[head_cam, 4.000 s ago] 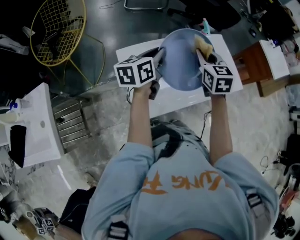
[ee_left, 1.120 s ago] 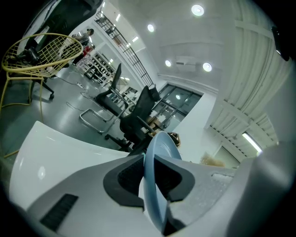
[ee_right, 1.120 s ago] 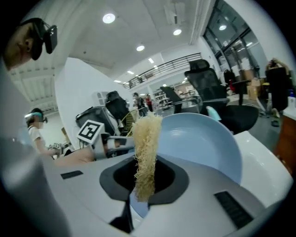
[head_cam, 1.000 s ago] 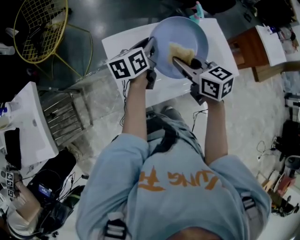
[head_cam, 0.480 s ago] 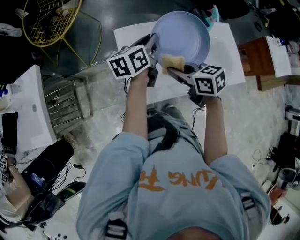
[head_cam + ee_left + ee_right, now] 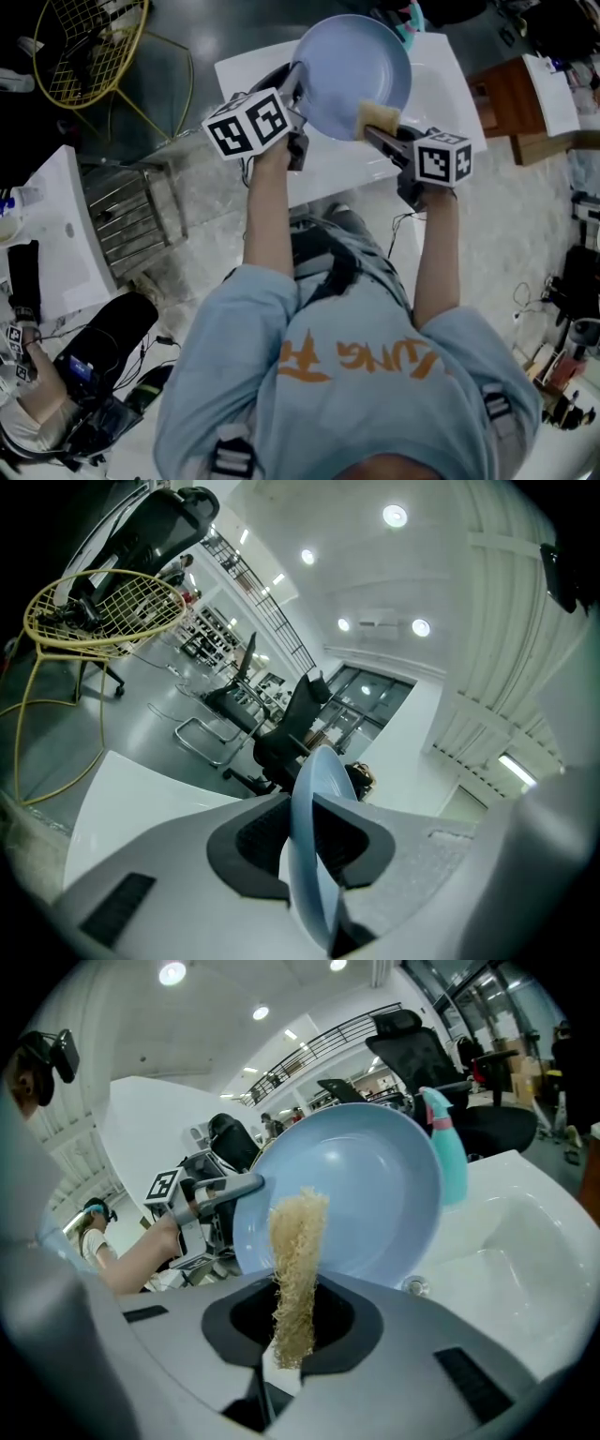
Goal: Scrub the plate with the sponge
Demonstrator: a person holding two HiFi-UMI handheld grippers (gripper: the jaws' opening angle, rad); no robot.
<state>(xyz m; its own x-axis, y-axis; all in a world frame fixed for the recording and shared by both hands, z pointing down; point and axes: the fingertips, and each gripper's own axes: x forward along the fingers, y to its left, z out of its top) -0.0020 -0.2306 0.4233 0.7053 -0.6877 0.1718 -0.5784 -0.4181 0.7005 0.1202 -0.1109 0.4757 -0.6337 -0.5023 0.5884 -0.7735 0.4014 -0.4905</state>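
A light blue plate is held tilted above the white sink counter. My left gripper is shut on its left rim; in the left gripper view the plate stands edge-on between the pads of the gripper. My right gripper is shut on a tan fibrous sponge, which sits at the plate's lower right rim. In the right gripper view the sponge stands upright out of the gripper, in front of the plate's face.
A teal spray bottle stands behind the plate beside the sink basin. A yellow wire chair is at the far left, and a wooden cabinet is to the right of the counter. Another white counter lies at the left.
The sponge went from the plate's middle down to its lower left rim, then across to the lower right rim. The plate and left gripper have barely shifted.
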